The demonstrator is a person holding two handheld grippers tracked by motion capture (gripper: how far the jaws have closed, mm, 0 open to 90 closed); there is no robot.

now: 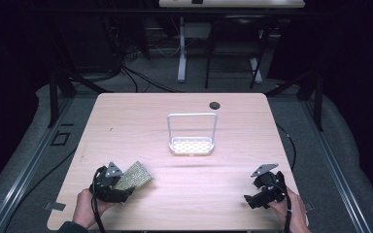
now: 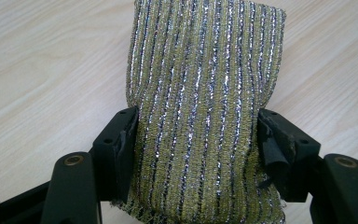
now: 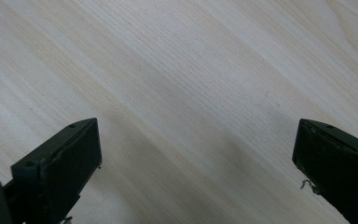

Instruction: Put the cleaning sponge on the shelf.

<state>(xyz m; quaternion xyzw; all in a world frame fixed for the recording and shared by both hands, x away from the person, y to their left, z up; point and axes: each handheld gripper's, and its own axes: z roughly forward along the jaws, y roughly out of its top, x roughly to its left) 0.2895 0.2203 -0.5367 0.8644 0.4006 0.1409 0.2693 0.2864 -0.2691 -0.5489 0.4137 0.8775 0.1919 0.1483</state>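
Note:
A yellow-green scouring pad [image 1: 137, 175] with glittery silver and dark stripes sits at the near left of the wooden table [image 1: 184, 194]. My left gripper [image 1: 125, 186] is shut on it. In the left gripper view the two black jaws press into the sides of the scouring pad [image 2: 200, 79], and the left gripper [image 2: 198, 140] holds its near end. At the near right, my right gripper [image 1: 250, 200] stands open over bare wood. In the right gripper view the right gripper [image 3: 196, 149] has its jaws wide apart with nothing between them.
A white wire holder [image 1: 192, 145] with a tall frame and a perforated base stands at the table's middle. A small dark round grommet [image 1: 214, 105] lies near the far edge. Table legs and cables fill the dark floor beyond.

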